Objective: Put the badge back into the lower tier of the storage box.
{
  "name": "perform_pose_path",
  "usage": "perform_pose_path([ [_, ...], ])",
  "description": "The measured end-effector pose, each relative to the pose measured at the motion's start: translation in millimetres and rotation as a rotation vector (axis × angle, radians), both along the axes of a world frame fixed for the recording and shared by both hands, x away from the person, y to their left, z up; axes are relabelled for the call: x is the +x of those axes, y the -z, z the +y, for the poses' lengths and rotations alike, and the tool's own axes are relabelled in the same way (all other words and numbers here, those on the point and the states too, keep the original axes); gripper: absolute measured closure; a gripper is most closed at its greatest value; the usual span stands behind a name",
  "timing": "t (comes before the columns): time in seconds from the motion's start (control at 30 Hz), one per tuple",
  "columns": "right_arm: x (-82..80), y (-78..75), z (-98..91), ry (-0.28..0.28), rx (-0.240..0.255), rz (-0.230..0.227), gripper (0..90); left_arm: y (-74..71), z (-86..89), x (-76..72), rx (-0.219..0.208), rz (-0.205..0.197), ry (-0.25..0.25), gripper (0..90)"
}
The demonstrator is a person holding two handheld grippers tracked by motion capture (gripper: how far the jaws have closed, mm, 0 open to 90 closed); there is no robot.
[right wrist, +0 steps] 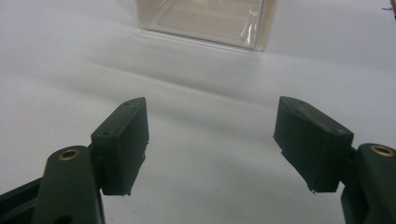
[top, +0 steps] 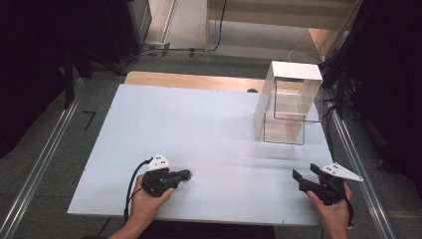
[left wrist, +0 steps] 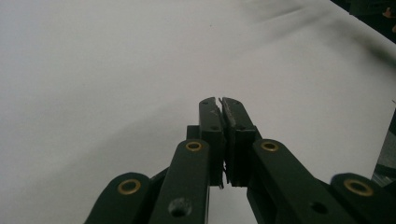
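The left gripper rested low over the near-left part of the white table, its jaws pressed together with nothing between them, as the left gripper view showed: the two pads met over bare white surface. It lay well apart from anything to handle, so it looked parked rather than at work.

The right gripper sat at the near-right edge, its jaws spread wide and empty. In the right gripper view the pads framed open table, and beyond them stood the clear box, straight ahead and still well apart from the jaws. That line-up suggested the open jaws were made ready for a reach toward it.

The clear box stood upright at the far right of the table, a transparent case with a white top and a white left wall, its open lower front facing the near edge. Whether anything lay inside could not be told. Placed there, it was nearer the right hand than the left hand.
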State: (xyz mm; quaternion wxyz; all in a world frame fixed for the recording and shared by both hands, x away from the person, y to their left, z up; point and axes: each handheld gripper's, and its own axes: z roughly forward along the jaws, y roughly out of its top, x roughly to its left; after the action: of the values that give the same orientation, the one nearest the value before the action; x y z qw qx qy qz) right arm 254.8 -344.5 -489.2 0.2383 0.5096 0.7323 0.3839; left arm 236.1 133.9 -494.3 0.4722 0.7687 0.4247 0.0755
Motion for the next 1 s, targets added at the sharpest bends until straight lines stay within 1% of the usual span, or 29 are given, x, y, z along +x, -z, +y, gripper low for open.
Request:
perform_pose_path([
  [0.23, 0.3, 0.3, -0.1, -0.003, -0.001, 0.0, 24.6, -1.3, -6.0, 5.5, -0.004, 0.004, 0.005, 88.8],
  [0.57, 0.4, 0.3, -0.4, -0.004, 0.001, -0.001, 24.6, -5.4, -16.8, 11.2, -0.009, 0.006, 0.031, 88.9],
  [0.77, 0.3, 0.4, -0.1, -0.004, 0.0, 0.0, 24.6, -8.0, -23.8, 14.7, -0.012, -0.001, 0.041, 88.9],
  [0.83, 0.2, 0.3, 0.0, -0.003, 0.0, 0.001, 24.6, -8.5, -26.1, 16.1, -0.021, 0.001, 0.045, 88.9],
  [1.0, 0.2, 0.3, -0.5, -0.005, 0.001, -0.001, 24.6, -10.0, -31.5, 18.5, -0.019, 0.0, 0.054, 88.9],
])
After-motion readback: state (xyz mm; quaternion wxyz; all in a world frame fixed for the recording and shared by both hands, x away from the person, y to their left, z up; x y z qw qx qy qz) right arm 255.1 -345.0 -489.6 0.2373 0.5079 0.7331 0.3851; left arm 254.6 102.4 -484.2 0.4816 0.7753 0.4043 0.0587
